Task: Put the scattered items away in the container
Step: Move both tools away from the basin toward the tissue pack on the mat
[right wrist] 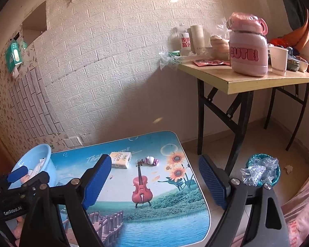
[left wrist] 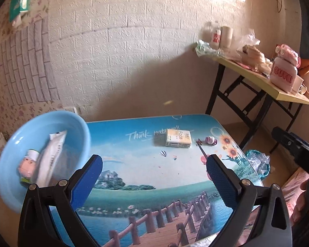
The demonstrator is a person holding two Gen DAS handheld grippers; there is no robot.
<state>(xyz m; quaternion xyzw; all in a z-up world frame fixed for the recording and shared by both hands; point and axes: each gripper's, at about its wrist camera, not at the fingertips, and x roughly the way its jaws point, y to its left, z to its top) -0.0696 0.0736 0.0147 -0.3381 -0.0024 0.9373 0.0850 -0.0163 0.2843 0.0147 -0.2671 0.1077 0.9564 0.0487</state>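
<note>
A light blue basin (left wrist: 12, 144) stands at the left end of the picture-printed table (left wrist: 144, 175); it also shows in the right wrist view (right wrist: 45, 154). In it lie a white tube (left wrist: 53, 154) and a small pink pig figure (left wrist: 26, 164). A yellow-white tissue pack (left wrist: 178, 138) (right wrist: 121, 159) and a small pink-white toy (left wrist: 210, 140) (right wrist: 151, 160) lie on the table's far part. My left gripper (left wrist: 154, 177) is open and empty above the table, right of the basin. My right gripper (right wrist: 154, 181) is open and empty, above the table's right part.
A folding table (right wrist: 247, 78) stands to the right with a pink "CUTE" jar (right wrist: 248, 51), cups and bags. A bin with plastic wrap (right wrist: 261, 170) sits on the floor beside the low table. A brick-pattern wall is behind.
</note>
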